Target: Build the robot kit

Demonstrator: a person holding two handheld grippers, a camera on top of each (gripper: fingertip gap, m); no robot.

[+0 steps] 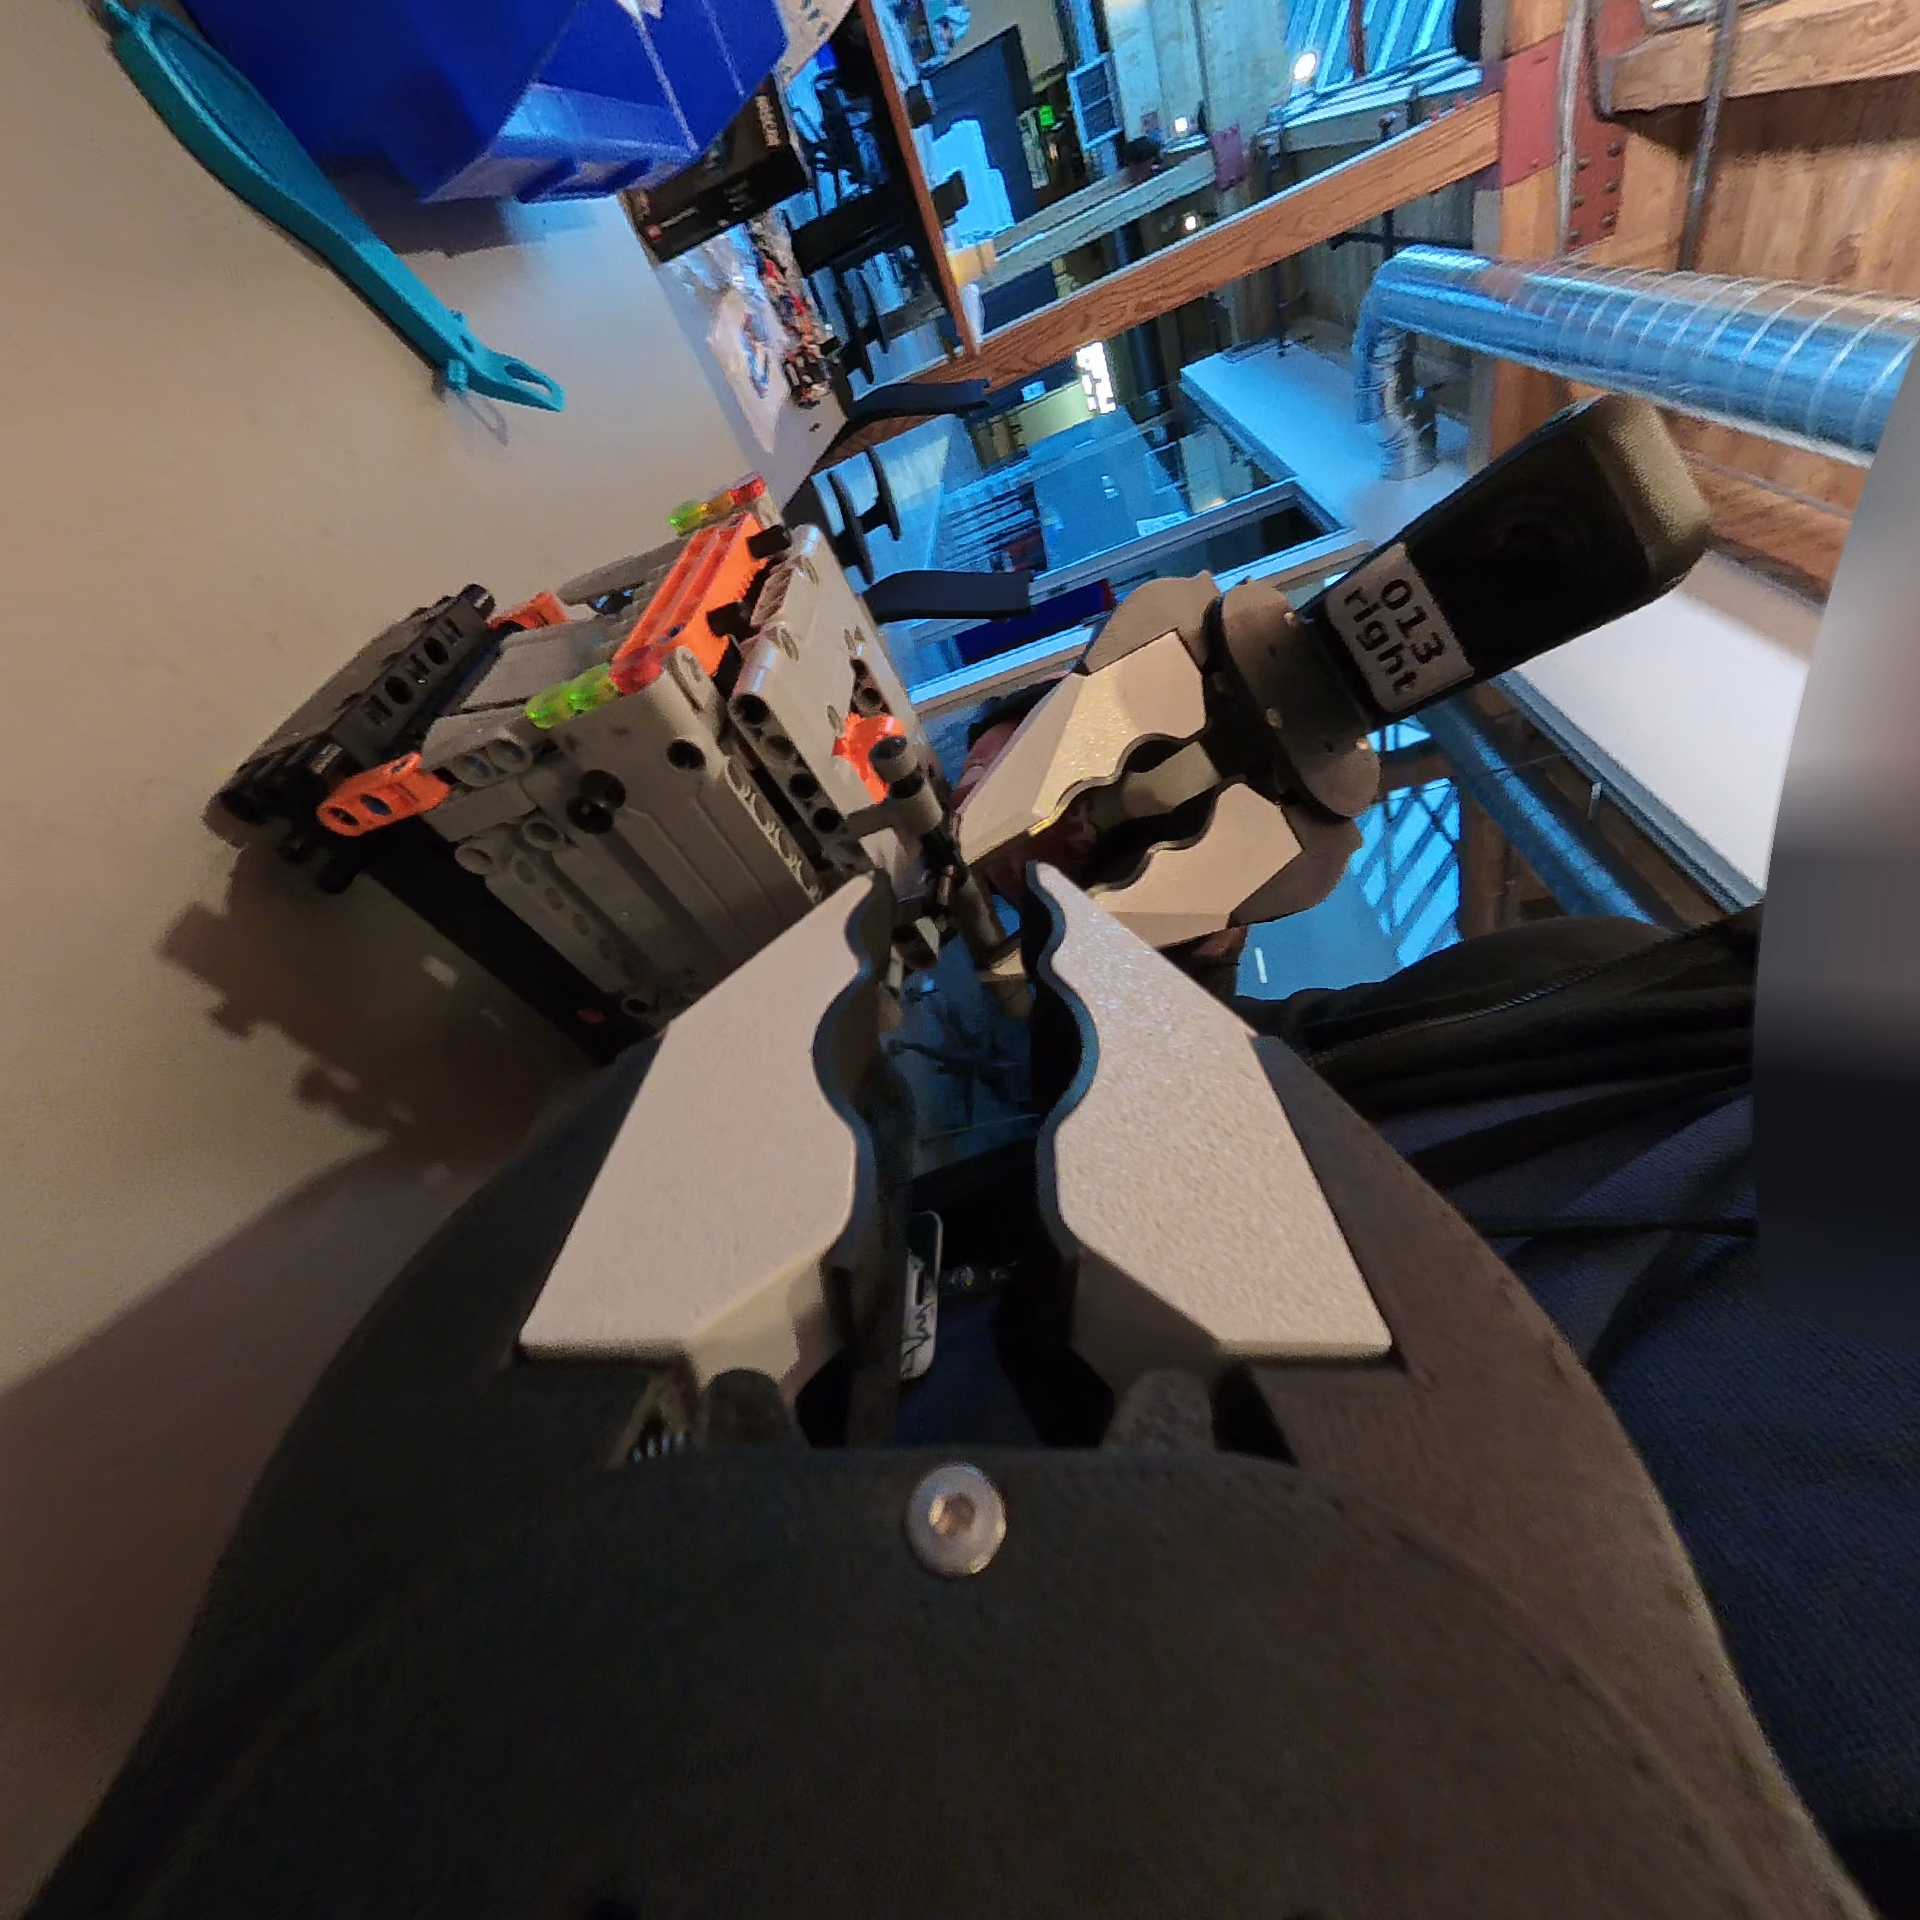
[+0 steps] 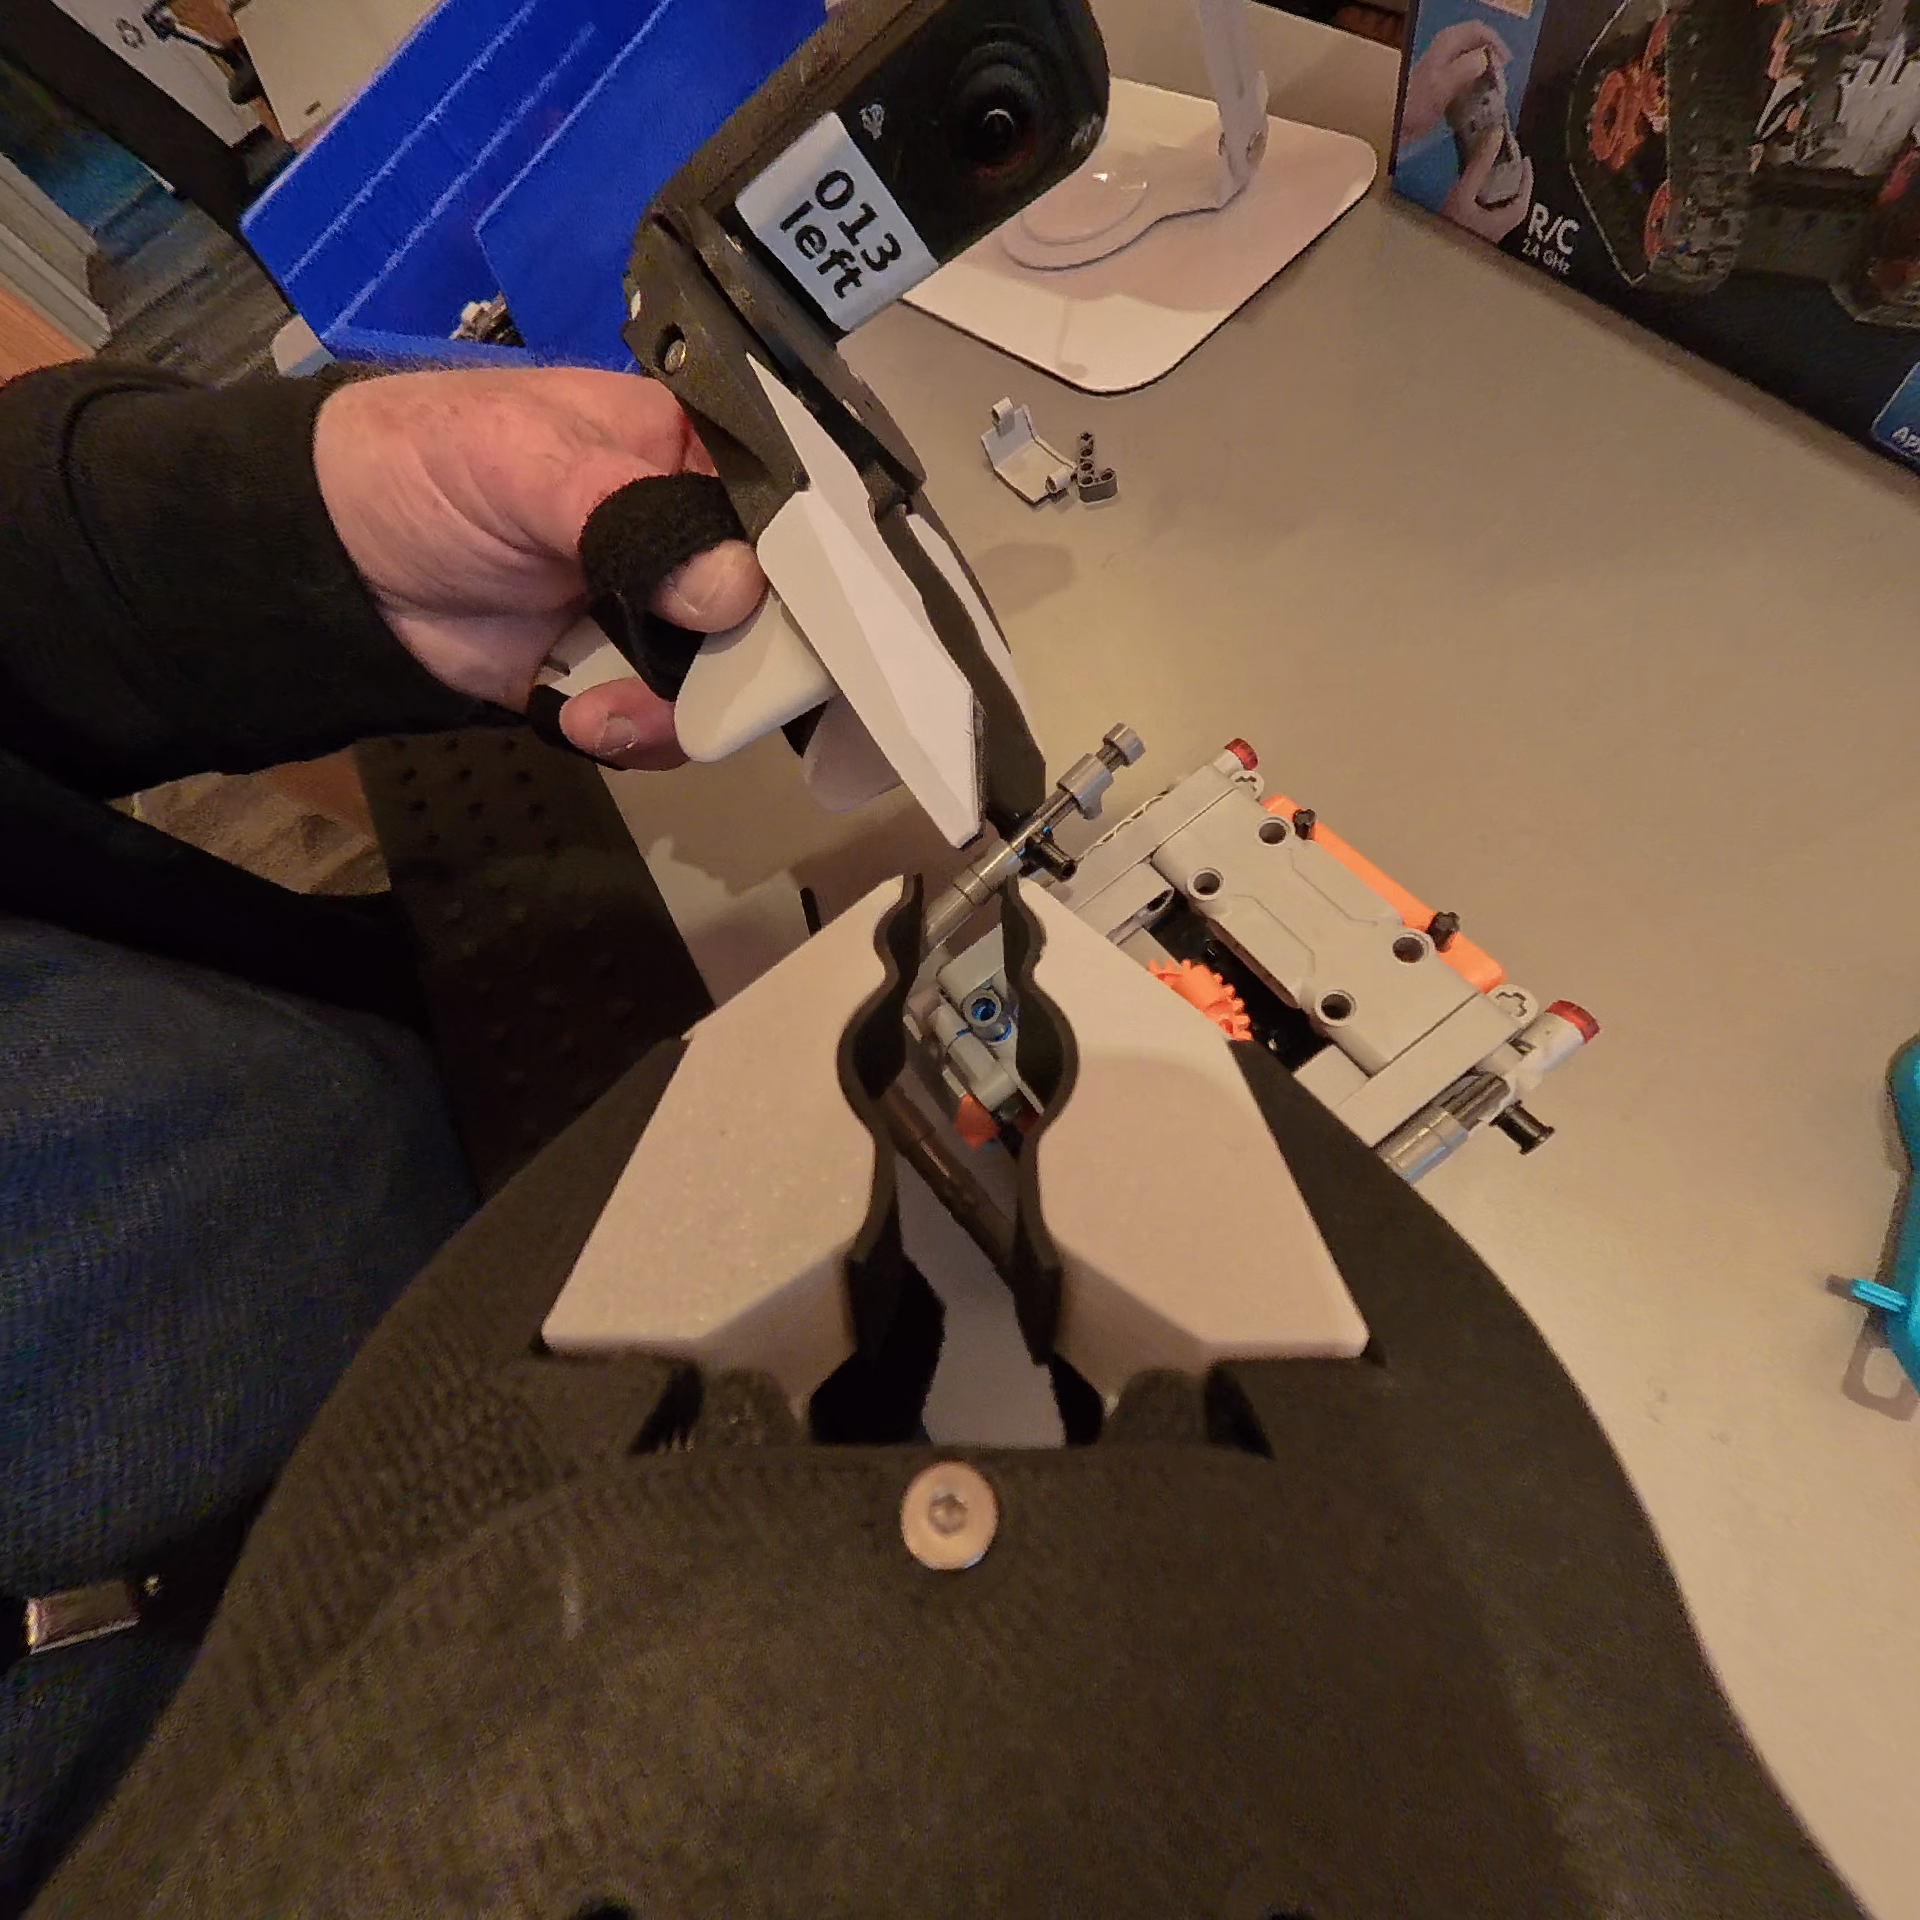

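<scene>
L wrist view: I see the grey/orange brick-built model [image 1: 623, 748] on the bench [image 1: 208, 623], its long axis running away from me toward upper right. A thin rod assembly [image 1: 925, 862] sticks out of its near end. My left hand-held gripper [image 1: 951, 914] is part open, tips either side of that rod; can't tell if pads touch. Right hand-held gripper [image 1: 1049, 821] sits opposite, nearly closed.

R wrist view: model [image 2: 1320, 935] lies w/ long axis toward lower right. Right hand-held gripper [image 2: 961, 894] narrowly apart around the rod [image 2: 997, 857]. Left hand-held gripper [image 2: 997, 821] pinches rod from above. Teal tool [image 2: 1901, 1195] at right edge.
</scene>
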